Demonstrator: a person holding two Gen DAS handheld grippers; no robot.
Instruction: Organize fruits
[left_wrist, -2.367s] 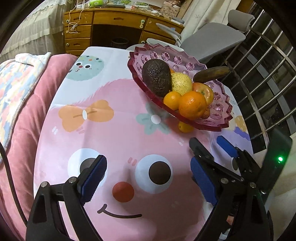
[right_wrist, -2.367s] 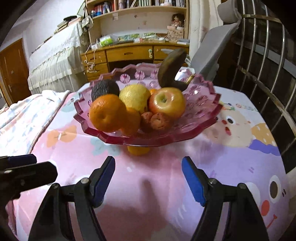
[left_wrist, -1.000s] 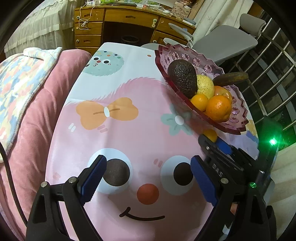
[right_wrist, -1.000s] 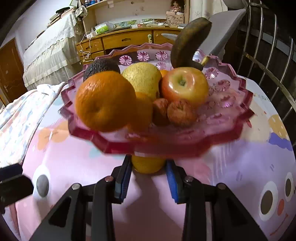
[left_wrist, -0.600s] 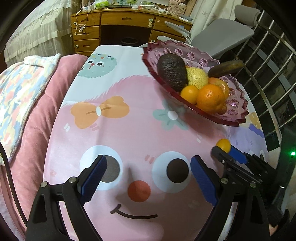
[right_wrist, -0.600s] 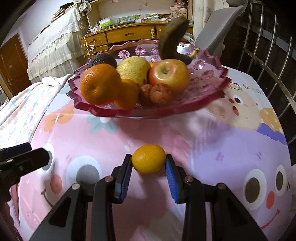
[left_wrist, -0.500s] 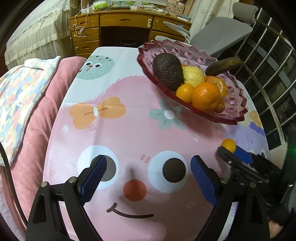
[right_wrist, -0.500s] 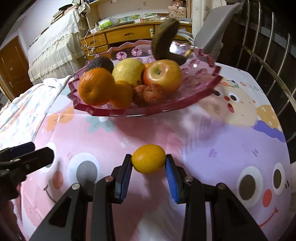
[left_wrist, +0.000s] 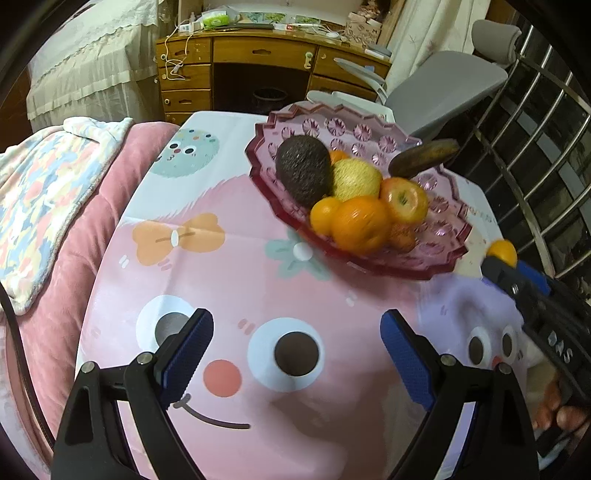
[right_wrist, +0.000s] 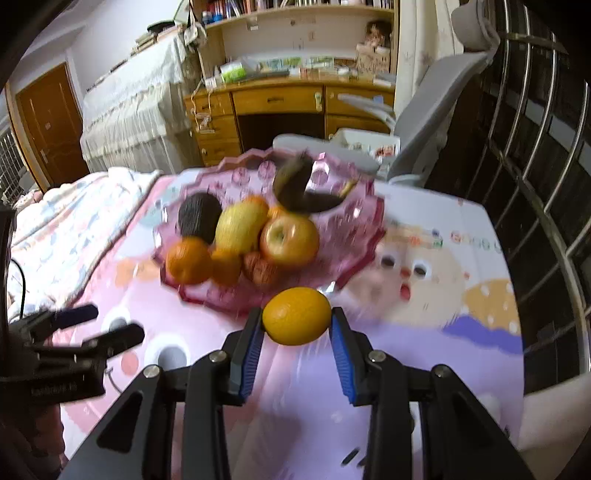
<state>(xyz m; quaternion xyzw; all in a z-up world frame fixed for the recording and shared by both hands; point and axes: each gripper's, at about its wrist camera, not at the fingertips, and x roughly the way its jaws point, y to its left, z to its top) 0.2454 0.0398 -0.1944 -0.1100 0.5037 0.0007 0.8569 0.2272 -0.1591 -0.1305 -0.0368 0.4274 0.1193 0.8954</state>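
1. Small round orange-yellow fruit squeezed between the two blue pads of the right gripper, up off the cloth, just at 6 o'clock from the dish rim in the right wrist view.
2. Seen from the left wrist view as a small orange ball at the tip of the right gripper, at 3 o'clock, just beside the dish edge.
3. Left gripper with its blue pads wide apart, nothing between them, hanging over the pink cartoon-face tablecloth.
4. Pink scalloped glass dish at 1 o'clock in the left wrist view, standing on the cloth.
5. In the dish: a dark bumpy avocado at the far left, a pale yellow round fruit touching it, a red-yellow apple, a big orange and a smaller orange at the near side.
6. Long dark brown banana leaning on the far rim.
7. Wooden desk with drawers at 12 o'clock, grey chair beside it.
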